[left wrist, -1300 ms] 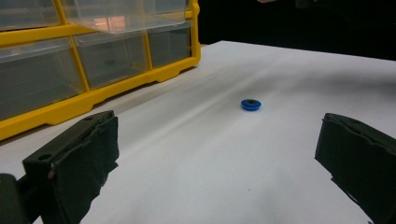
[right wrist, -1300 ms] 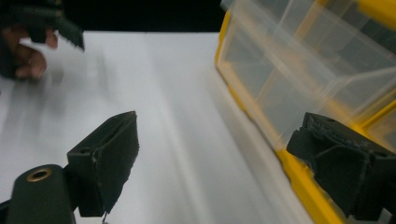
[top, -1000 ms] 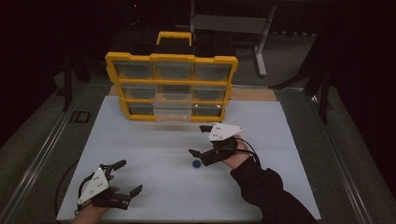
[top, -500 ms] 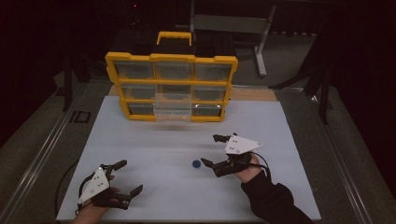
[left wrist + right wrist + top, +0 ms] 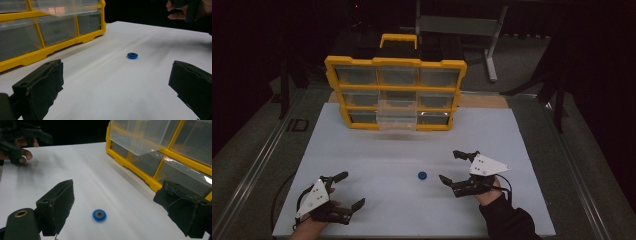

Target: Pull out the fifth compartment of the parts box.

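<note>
We held the right gripper point(image 5: 459, 167) wide open and empty, jaws spread well apart, with the small blue washer point(image 5: 422, 175) lying flat on the white bench point(image 5: 522, 150) just ahead of it and between the lines of its jaws, near but not touched. In the right gripper view the washer point(image 5: 99, 215) sat low between the two black pads, a flat ring with a dark centre hole. The left gripper point(image 5: 348, 190) was likewise wide open and held nothing, with the washer point(image 5: 132, 55) well ahead of it and somewhat to its right.

We judged the washer to be light, stiff and thin, and probably slick, so it would tend to skate over the smooth bench or flip out when pinched. The best hold seemed to be across its outer rim, pads low against the bench, closing gently. Beyond the washer stood the yellow parts organizer point(image 5: 394, 92), one clear drawer point(image 5: 397, 116) pulled out toward us.
</note>
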Demonstrator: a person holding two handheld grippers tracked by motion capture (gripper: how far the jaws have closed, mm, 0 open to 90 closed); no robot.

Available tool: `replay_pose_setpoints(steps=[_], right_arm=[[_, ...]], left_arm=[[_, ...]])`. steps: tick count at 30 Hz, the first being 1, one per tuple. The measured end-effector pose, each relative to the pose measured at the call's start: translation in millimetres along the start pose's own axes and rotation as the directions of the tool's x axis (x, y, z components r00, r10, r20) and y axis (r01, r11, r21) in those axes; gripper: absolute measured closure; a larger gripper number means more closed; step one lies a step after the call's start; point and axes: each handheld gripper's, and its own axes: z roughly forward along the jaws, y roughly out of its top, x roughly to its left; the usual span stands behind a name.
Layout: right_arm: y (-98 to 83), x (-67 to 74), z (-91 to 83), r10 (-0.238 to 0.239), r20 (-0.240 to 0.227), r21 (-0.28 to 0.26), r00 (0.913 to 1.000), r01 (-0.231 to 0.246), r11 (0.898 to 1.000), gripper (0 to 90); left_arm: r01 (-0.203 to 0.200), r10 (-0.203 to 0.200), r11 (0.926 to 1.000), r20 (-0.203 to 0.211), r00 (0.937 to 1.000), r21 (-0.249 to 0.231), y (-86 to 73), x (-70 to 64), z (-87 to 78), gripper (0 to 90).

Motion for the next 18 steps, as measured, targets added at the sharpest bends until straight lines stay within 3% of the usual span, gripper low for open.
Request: replay_pose_setpoints(steps=[9, 18], right_arm=[[-26.4, 5.1, -4.3, 0.016, 0.029, -0.002, 0.9995, -0.016, 1.0, 12.5], [-27.5, 5.9, -6.4, 0.019, 0.03, -0.023, 0.9994, -0.018, 1.0, 13.2]], left_arm=[[0.001, -0.001, 1.0, 0.001, 1.0, 0.004, -0.2, -0.1, 0.6, 0.0], [0.003, -0.003, 1.0, -0.002, 1.0, 0.005, -0.3, 0.4, 0.0, 0.0]])
